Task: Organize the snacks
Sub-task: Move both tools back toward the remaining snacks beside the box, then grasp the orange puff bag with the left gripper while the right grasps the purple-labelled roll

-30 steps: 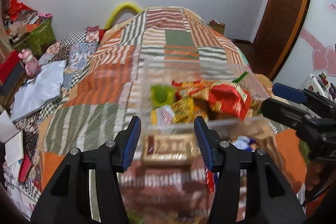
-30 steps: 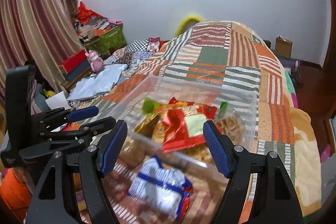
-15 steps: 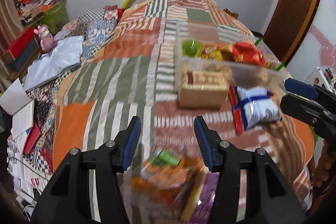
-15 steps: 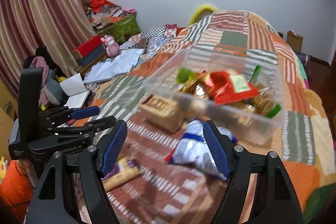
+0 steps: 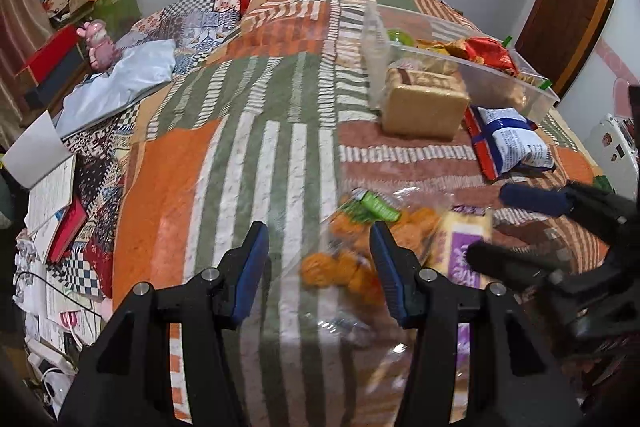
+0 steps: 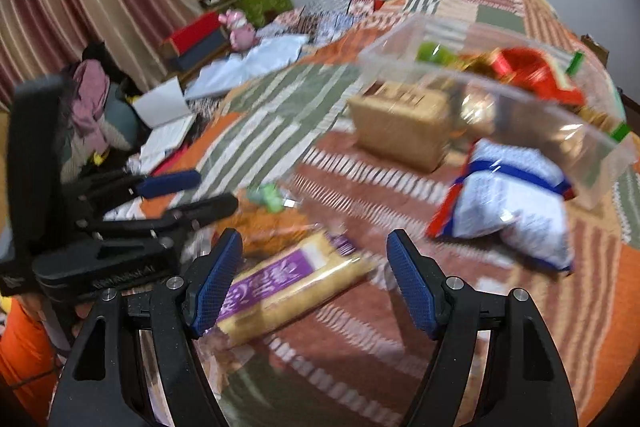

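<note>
The bed (image 5: 248,155) filled both views, its patchwork quilt carrying everything. At the upper right of each frame sat the clear bin (image 6: 592,163), already holding several snacks, a red packet (image 6: 532,71) topmost, so by my reading the sorting was partly done. Four items lay outside it: a tan box (image 5: 424,107) touching the bin's near wall, a white-and-blue bag (image 6: 516,211) just beside it, a clear bag of orange snacks (image 5: 344,263) and a purple-labelled pack (image 6: 288,283) at lower centre. The left gripper (image 5: 318,269) hung over the orange bag, its fingers moderately parted, gripping nothing. The right gripper (image 6: 314,281) hovered over the purple pack, fingers wide apart, empty.
</note>
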{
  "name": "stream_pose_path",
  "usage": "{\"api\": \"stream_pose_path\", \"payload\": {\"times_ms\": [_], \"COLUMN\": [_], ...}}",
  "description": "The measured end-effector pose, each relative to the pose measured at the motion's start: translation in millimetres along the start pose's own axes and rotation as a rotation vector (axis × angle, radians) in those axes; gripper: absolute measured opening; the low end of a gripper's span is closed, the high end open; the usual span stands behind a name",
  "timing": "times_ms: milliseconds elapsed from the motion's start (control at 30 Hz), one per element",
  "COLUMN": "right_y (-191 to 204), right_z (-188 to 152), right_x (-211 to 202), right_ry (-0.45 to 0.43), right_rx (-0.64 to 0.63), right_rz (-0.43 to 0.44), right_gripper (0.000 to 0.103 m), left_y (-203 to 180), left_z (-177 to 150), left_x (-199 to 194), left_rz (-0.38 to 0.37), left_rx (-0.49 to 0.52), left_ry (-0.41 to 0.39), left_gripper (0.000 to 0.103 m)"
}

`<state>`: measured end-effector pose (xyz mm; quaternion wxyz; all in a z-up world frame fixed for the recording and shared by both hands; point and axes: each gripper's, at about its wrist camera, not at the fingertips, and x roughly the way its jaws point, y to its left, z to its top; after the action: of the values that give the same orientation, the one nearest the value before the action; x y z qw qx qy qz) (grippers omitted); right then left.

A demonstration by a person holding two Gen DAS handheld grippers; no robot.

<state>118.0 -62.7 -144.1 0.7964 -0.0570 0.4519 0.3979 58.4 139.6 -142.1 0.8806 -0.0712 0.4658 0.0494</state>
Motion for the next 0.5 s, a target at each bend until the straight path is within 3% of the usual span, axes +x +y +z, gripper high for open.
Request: {"api": "stream_pose_path", "payload": {"times_ms": [300,500], "right_y": [16.6,-1.7], "right_z": [-10.8,-10.3], "right_x": [16.9,17.8], "right_ry": [0.036,0.058], "right_rx": [-0.104,-0.052], "right_rz": [-0.084,-0.039], "right_gripper": [0.082,0.085], "left_y": [3.1,-7.2], "left_z": [-6.4,-5.6], "left_x": [-1.8,4.8], "left_rz": [-0.022,-0.049], "left_rx": [0.003,0.021], "left_ry": [0.004,0.022], "left_gripper": [0.052,0.052]}}
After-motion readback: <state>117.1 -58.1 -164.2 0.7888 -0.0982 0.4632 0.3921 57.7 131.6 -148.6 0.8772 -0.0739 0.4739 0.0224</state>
